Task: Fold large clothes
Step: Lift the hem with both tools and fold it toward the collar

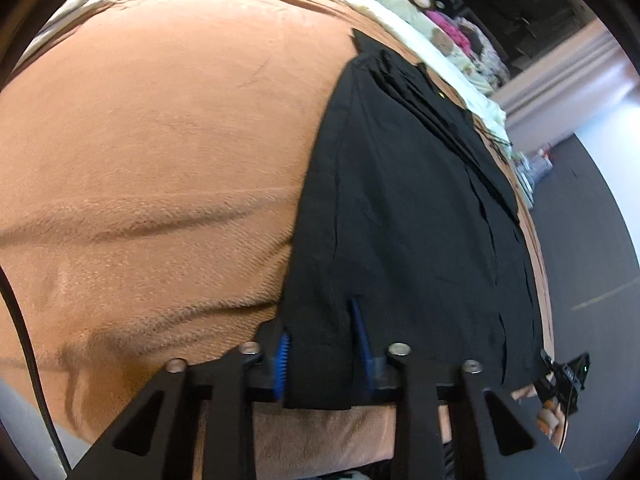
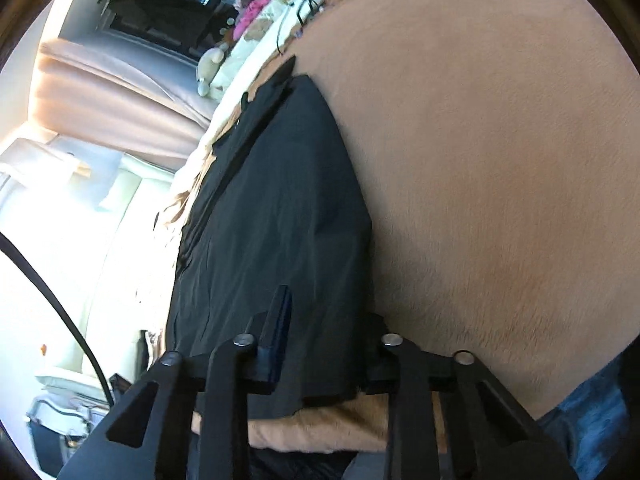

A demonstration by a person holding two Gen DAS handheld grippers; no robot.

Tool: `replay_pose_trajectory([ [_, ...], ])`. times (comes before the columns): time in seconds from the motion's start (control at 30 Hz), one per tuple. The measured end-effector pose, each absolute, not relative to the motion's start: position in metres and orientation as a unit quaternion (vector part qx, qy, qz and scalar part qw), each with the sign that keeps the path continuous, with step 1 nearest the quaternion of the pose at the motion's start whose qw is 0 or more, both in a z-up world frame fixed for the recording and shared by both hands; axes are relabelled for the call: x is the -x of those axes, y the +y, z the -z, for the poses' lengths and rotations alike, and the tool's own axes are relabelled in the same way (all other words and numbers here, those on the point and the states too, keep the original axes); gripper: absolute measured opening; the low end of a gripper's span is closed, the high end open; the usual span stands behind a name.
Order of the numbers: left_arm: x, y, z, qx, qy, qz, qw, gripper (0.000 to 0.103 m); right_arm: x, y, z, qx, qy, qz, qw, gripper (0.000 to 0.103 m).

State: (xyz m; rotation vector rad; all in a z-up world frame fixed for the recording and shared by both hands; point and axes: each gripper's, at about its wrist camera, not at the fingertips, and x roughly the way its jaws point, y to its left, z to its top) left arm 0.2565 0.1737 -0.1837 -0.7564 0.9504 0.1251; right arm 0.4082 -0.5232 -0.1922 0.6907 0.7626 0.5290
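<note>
Black garment [image 1: 404, 216] laid out long on the tan blanket [image 1: 160, 160], running away from both cameras toward the far end of the bed. Its near hem hangs just over the blanket's near edge, and both grippers are on that hem.

Left gripper [image 1: 324, 344]: blue-padded fingers [image 1: 282, 364] sit on either side of a flap of the hem, cloth filling the gap between them. The jaws stand partly apart with fabric between; it looks like a grip on the garment's left near corner, with the flap draped down below the finger line.

Right gripper [image 2: 320, 344]: one dark finger [image 2: 280, 320] lies on top of the cloth, the other is hidden under or behind the fabric at the garment's right edge. Cloth passes between them, so this one looks clamped on the garment as well, at the right near corner.

In the right wrist view the garment [image 2: 272, 232] shows a folded layer with a raised seam running along its left side, and the blanket [image 2: 500, 160] spreads smooth to the right of it. In the left wrist view the blanket carries several long creases left of the garment.

Beyond the garment's far end there is pale floral bedding [image 1: 436, 28] with something pink heaped on it. A black cable [image 2: 60, 300] crosses the left of the right wrist view.
</note>
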Motion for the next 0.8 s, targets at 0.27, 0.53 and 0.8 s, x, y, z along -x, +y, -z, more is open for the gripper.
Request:
replay_pose_trajectory([
  [0.27, -0.243, 0.173, 0.153, 0.338, 0.409, -0.084, 0.844, 0.006, -0.382, -0.513, 0.163, -0.301, 0.317, -0.265, 0.859, 0.001],
  [0.53, -0.219, 0.178, 0.104, 0.329, 0.356, -0.080, 0.871, 0.005, -0.339, -0.507, 0.129, -0.268, 0.264, -0.291, 0.880, 0.001],
  [0.8, -0.183, 0.181, 0.062, 0.328, 0.315, -0.067, 0.888, 0.005, -0.298, -0.516, 0.125, -0.260, 0.237, -0.322, 0.879, 0.001],
])
